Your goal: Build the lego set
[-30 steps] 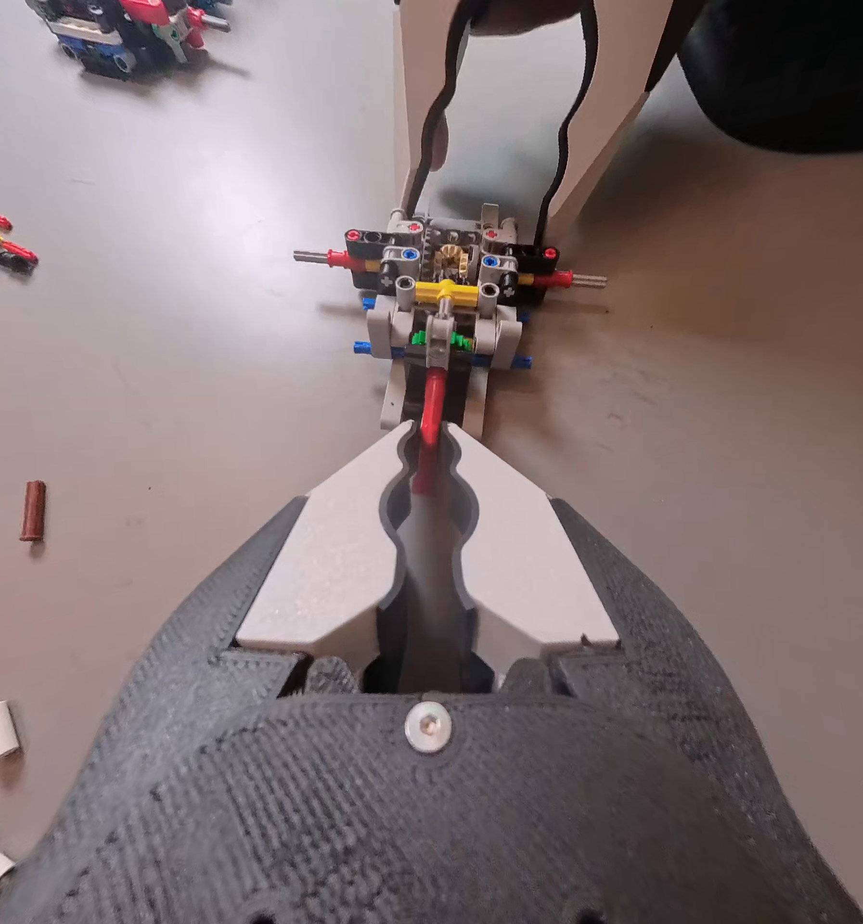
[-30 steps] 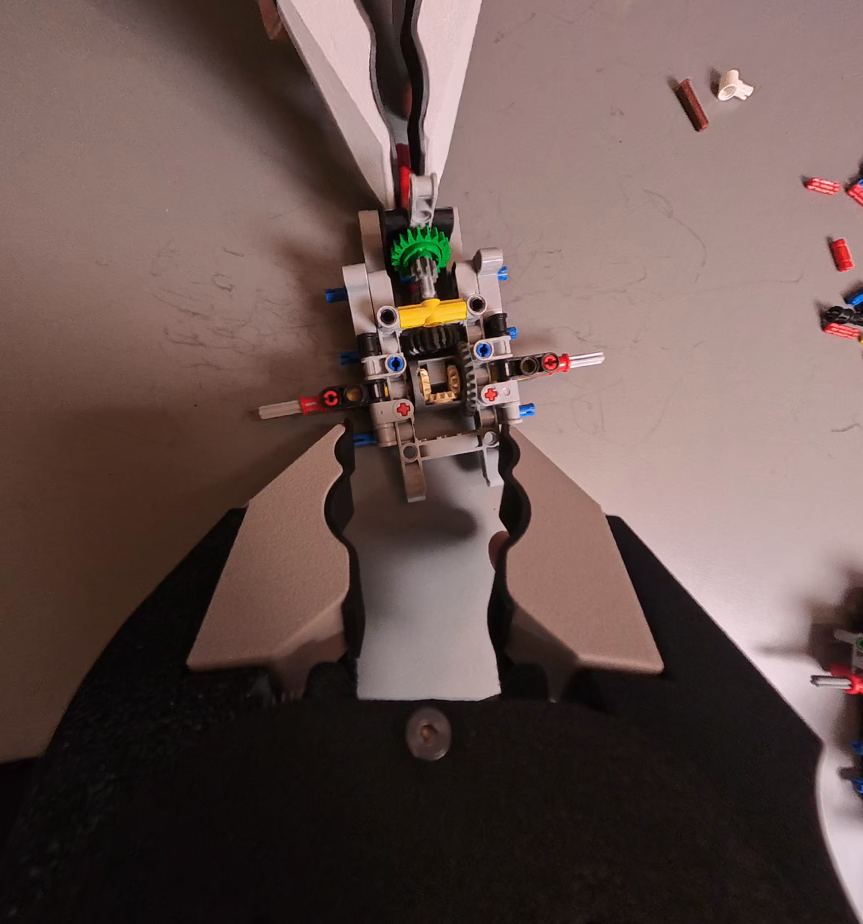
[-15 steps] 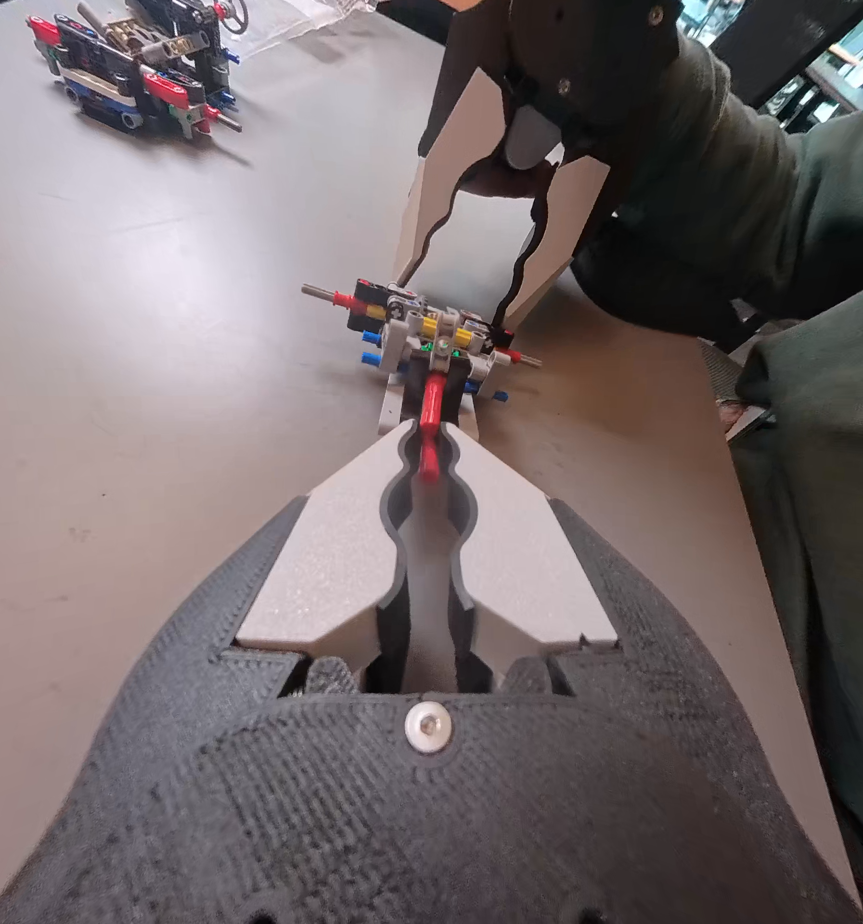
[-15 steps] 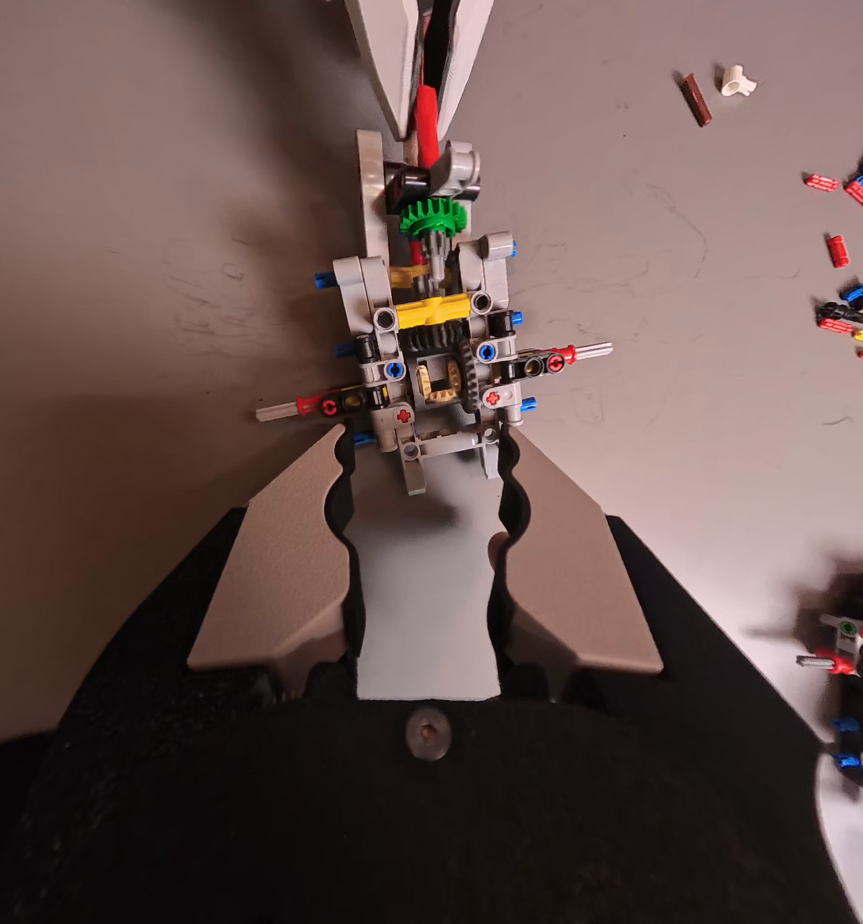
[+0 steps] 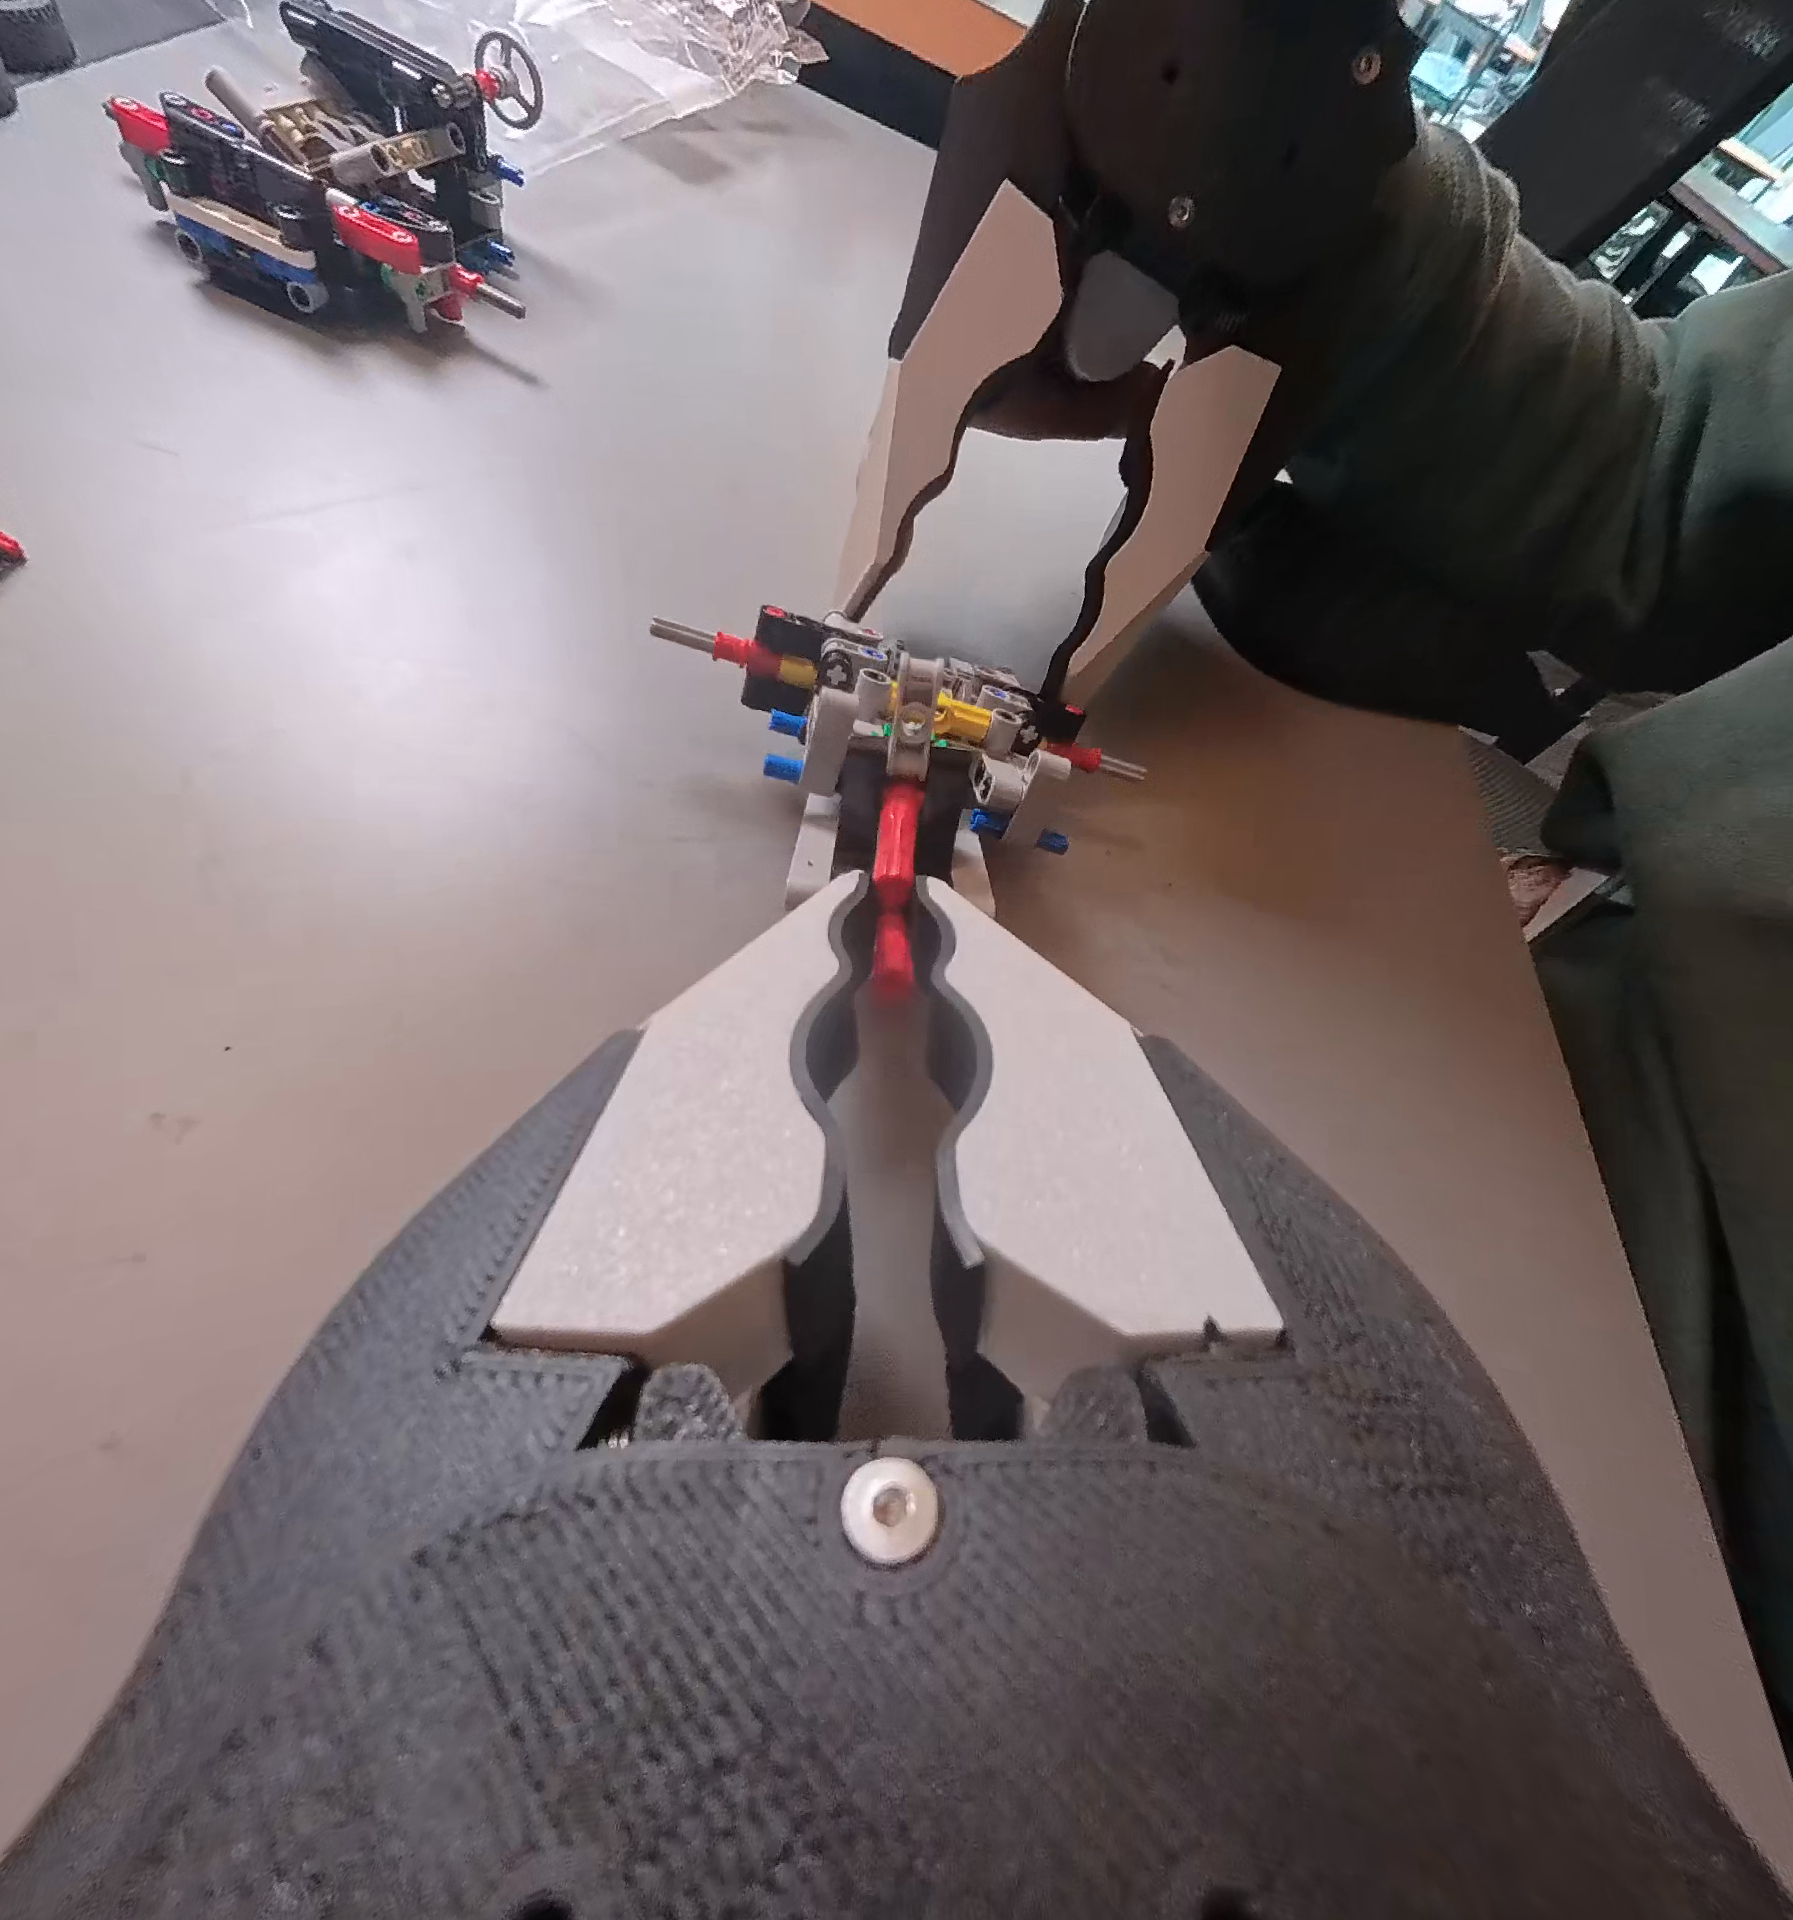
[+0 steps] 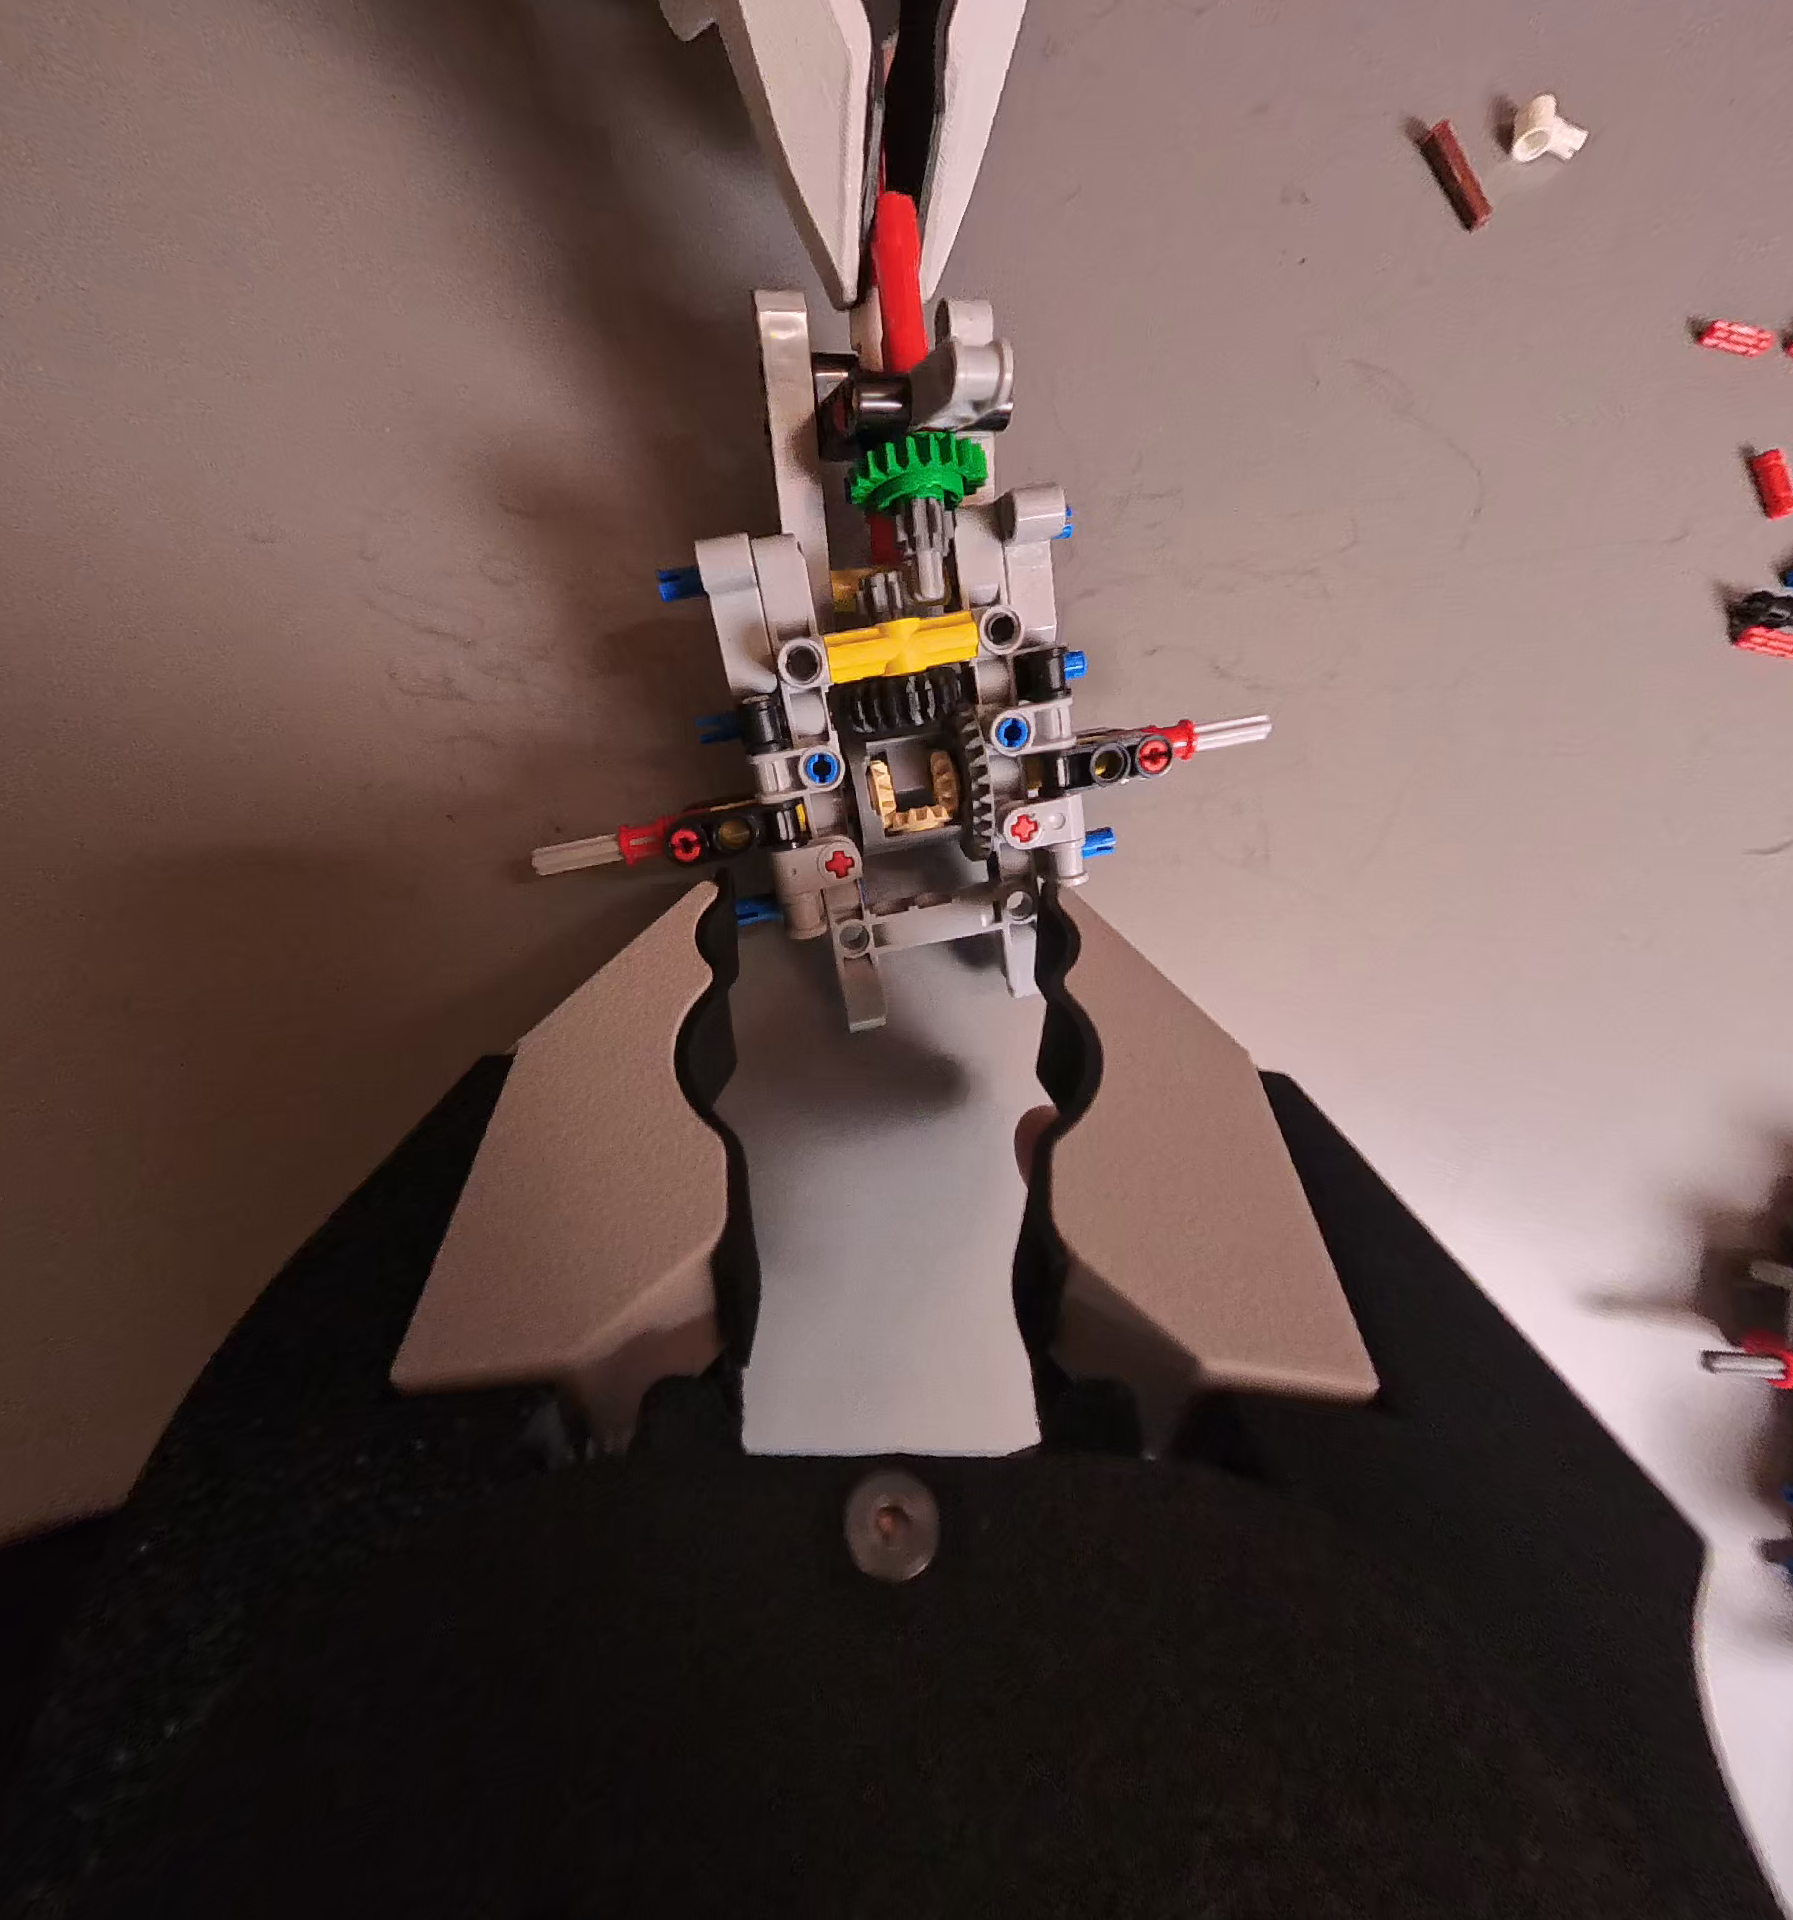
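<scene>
On the grey tabletop we see the left gripper pinching a red plastic axle (plugged into a grey geared brick assembly), the right gripper wide around its end, contact unclear.

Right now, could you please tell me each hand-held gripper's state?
Left hand-held gripper: closed on the red axle.
Right hand-held gripper: closed around the brick assembly.

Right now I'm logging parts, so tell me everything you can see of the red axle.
The red axle is a slim, glossy plastic rod. Its near end is pinched between the left gripper's white fingers; its far end runs into a grey connector on the small gear assembly standing on the grey table. It points along the fingers.
</scene>
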A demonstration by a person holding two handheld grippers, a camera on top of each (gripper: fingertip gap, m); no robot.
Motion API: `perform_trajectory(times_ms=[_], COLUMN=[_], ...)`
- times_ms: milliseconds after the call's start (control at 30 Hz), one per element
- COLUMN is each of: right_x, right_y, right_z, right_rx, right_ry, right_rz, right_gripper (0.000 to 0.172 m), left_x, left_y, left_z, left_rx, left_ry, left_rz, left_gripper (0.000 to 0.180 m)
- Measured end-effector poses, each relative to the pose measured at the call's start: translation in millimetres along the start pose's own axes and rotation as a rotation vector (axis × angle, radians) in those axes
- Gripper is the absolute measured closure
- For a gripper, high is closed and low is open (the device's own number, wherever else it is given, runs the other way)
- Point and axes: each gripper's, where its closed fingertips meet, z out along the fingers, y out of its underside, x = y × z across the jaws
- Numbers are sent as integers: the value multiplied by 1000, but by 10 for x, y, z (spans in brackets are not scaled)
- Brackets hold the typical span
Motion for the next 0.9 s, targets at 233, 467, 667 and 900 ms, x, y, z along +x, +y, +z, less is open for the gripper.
perform_trajectory(times_ms=[233, 467, 667, 900], right_x=[12, 14, 35, 48], right_y=[4, -7, 2, 23], right_z=[38, 48, 44, 40], right_rx=[21, 38, 31, 18], right_ry=[-8, -11, -2, 13], right_rz=[21, 18, 15, -10], right_gripper=[116, 116, 116, 115], left_x=[-63, -106, -116, -118], left_y=[144, 322, 315, 309], left_z=[57, 147, 164, 187], left_rx=[-90, -233, -243, -238], left_ry=[-82, -193, -217, -222], left_rz=[97, 285, 348, 376], left_gripper=[175, 175, 175, 175])
